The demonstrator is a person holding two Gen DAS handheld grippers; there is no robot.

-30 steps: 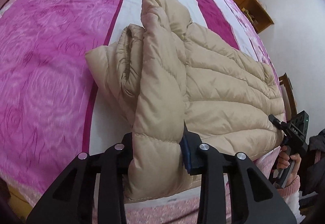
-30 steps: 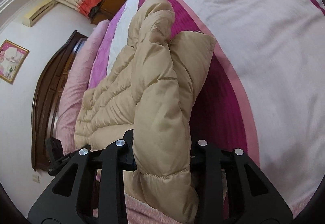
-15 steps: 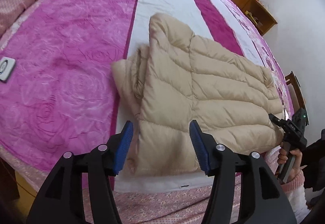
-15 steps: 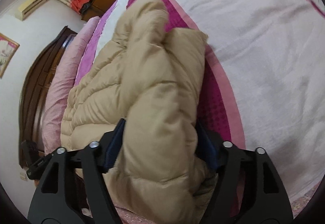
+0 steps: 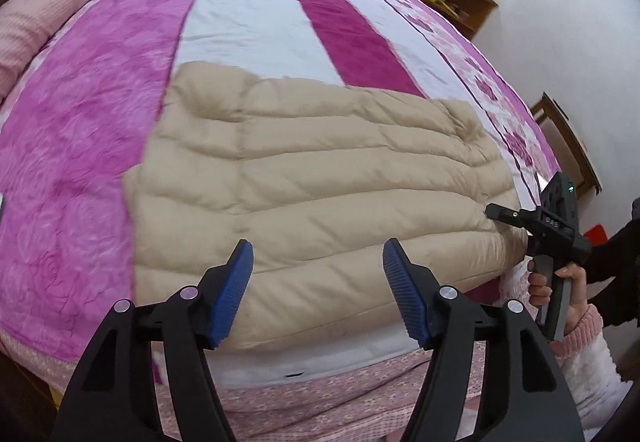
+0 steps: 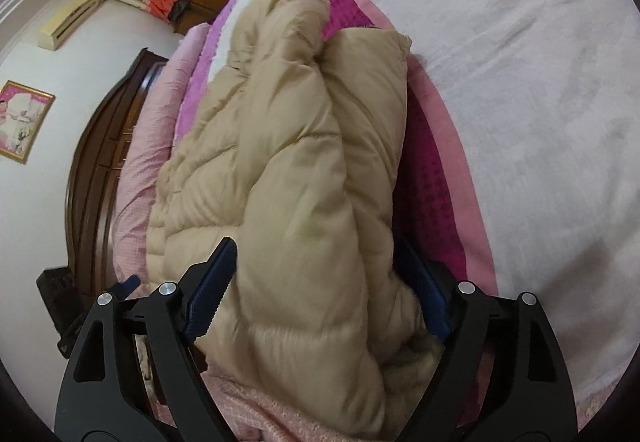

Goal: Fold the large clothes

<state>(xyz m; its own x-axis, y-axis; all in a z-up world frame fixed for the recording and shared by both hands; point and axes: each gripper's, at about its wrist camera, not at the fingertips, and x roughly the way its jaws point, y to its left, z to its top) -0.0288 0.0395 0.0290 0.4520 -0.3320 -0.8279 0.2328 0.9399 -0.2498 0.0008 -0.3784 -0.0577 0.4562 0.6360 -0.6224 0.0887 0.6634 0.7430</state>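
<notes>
My left claw [image 5: 318, 292] hangs wide open over the near edge of the beige puffer jacket [image 5: 320, 193], touching nothing. The jacket lies folded flat across the pink-striped bed [image 5: 80, 129]. At its right end my right claw [image 6: 320, 290], fingers spread wide, straddles a thick bunched fold of the jacket, not squeezing.

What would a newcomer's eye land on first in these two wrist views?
The beige puffer jacket, folded flat on the magenta-and-white striped bedspread near the bed's front edge. Next, the left gripper hanging open above its near hem, and the right gripper with its jaws spread around the jacket's bunched end.
</notes>
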